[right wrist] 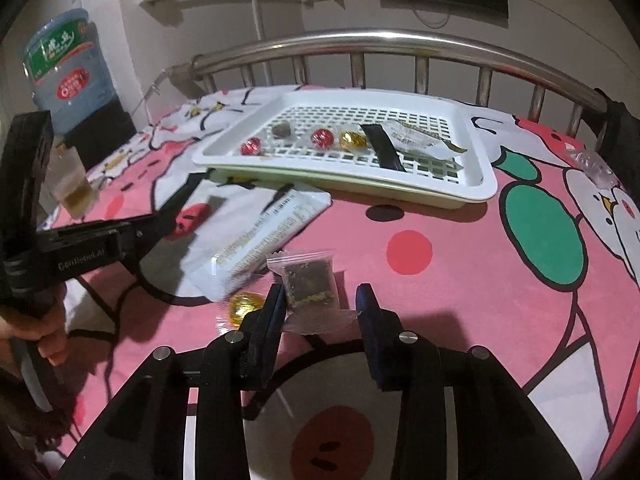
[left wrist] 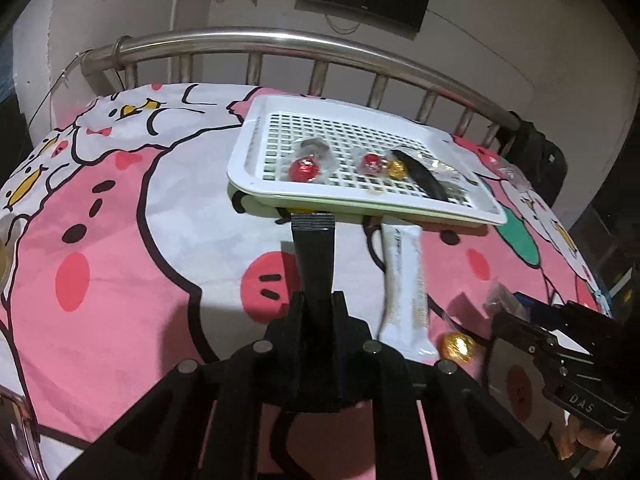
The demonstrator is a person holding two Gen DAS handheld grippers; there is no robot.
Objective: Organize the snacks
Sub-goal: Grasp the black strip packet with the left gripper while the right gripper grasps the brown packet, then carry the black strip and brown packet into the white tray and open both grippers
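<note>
My left gripper (left wrist: pixel 319 300) is shut on a black stick sachet (left wrist: pixel 314 252) whose crimped end reaches the near rim of the white perforated tray (left wrist: pixel 360 204). A white stick packet (left wrist: pixel 402 280), blurred, lies just right of it, with a gold foil candy (left wrist: pixel 458 346) at its near end. In the right wrist view my right gripper (right wrist: pixel 322 300) is shut on a clear packet of dark snack (right wrist: pixel 308 284), just above the pink bedspread. The gold candy (right wrist: pixel 244 306) sits left of its fingers. The tray (right wrist: pixel 340 184) holds red and gold candies, a black sachet and clear packets.
A steel bed rail (right wrist: pixel 360 38) runs behind the tray. A water jug (right wrist: pixel 66 68) and a glass of liquid (right wrist: pixel 74 188) stand at the left. A clear-wrapped sweet (right wrist: pixel 596 168) lies far right. My left gripper (right wrist: pixel 188 192) and a hand (right wrist: pixel 44 332) fill the left side.
</note>
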